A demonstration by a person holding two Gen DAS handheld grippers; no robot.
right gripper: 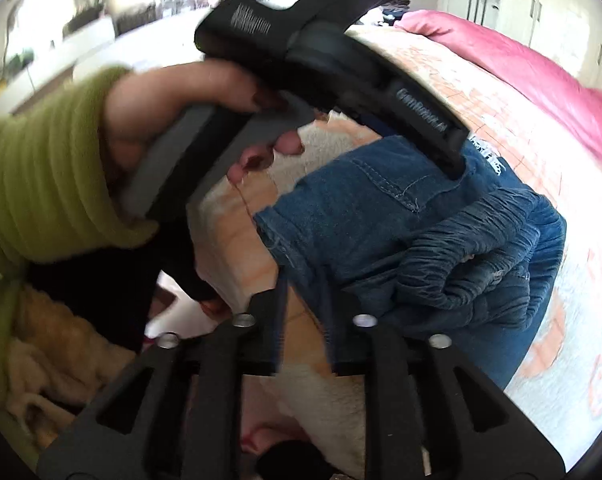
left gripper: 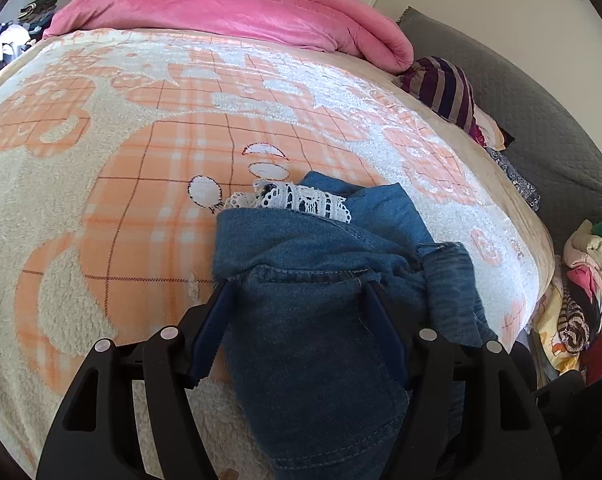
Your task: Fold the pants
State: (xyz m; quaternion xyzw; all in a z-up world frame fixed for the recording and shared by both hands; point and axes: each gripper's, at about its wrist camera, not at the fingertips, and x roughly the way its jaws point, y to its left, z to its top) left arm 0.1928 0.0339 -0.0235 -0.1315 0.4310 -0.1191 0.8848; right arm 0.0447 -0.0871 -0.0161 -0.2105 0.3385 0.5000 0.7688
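Left gripper (left gripper: pixel 297 288) clamped across the bunched jeans (left gripper: pixel 321 320) on the blanket (left gripper: pixel 141 160); right gripper (right gripper: pixel 305 280), jaws nearly together, at the jeans' near edge, grip unclear.

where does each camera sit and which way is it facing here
Left wrist: on the left gripper, angled down across the orange plaid blanket toward the pink quilt; its blue fingers straddle the blue denim pants.
Right wrist: on the right gripper, looking across the bed edge at the left hand in a green sleeve.
Shared: pants, blanket, quilt.
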